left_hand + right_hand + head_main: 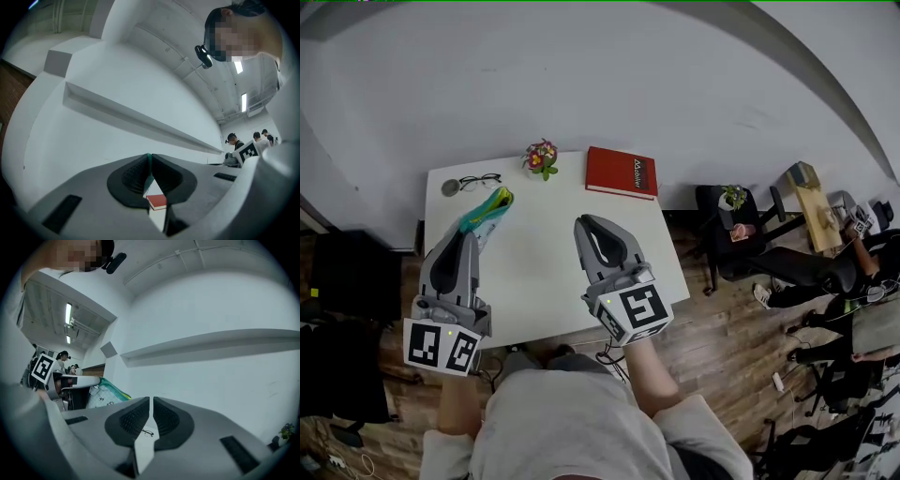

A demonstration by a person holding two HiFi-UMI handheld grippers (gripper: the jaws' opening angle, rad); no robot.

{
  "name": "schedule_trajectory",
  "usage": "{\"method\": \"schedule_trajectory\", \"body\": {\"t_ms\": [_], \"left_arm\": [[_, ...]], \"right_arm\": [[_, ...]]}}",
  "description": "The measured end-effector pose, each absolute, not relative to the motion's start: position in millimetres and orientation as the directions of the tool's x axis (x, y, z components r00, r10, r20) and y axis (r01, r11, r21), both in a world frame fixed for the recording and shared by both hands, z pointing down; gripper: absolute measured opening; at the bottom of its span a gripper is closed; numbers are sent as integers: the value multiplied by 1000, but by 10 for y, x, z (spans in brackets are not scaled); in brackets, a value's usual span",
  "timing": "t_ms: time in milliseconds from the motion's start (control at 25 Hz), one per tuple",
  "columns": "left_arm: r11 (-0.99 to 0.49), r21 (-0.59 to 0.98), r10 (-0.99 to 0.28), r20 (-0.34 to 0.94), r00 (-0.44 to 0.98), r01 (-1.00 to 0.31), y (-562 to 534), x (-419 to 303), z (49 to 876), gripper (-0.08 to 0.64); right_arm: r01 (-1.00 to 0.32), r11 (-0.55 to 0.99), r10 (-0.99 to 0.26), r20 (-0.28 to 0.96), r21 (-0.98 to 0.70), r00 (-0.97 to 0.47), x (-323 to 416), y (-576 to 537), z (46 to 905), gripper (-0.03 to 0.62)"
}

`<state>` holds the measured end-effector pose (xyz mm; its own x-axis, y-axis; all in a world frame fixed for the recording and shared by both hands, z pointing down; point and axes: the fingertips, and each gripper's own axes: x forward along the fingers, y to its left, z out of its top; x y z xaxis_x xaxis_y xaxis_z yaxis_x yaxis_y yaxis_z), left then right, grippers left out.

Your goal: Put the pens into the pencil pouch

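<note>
White table (pixel 544 281) stood against a white wall (pixel 581 75) over a wooden floor (pixel 722 328).

The pencil pouch (pixel 487 208) was off the table top, above its left part, hanging from the tip of the left gripper (pixel 476 230). It was a soft, flat, crumpled bag with a teal rim, a yellow-green streak beside the rim, and a pale body. In the right gripper view the pouch (pixel 107 394) showed at the left, and its pale side carried small dark star marks under the teal edge. Whether it was open or zipped could not be told.

In the left gripper view the jaws of the left gripper (pixel 149 163) were closed on a thin teal edge of the pouch (pixel 148 159), the fabric pinched between the ribbed pads.

The right gripper (pixel 586 223) hovered over the middle of the table, well apart from the pouch. Its jaws (pixel 151 404) were almost together, with only a narrow slit between the pads and nothing in it.

Along the wall side of the table lay a pair of glasses (pixel 478 181) beside a small grey disc (pixel 450 187), then a small flower pot (pixel 542 157), then a red book (pixel 622 172). The book (pixel 157 201) showed through the gap under the left jaws, and the glasses (pixel 147 432) under the right jaws.
</note>
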<state>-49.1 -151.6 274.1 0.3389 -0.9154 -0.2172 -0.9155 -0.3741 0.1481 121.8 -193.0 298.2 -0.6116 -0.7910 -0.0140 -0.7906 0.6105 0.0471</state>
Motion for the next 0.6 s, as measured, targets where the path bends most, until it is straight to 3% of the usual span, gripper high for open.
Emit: {"method": "schedule_trajectory", "body": {"t_ms": [600], "left_arm": [[-288,105,-935,-244,256,-952,-1378,-302,2675,41]], "right_arm": [[-830,555,-830,-32,50,-557,1757,-1726,3025,44]]}}
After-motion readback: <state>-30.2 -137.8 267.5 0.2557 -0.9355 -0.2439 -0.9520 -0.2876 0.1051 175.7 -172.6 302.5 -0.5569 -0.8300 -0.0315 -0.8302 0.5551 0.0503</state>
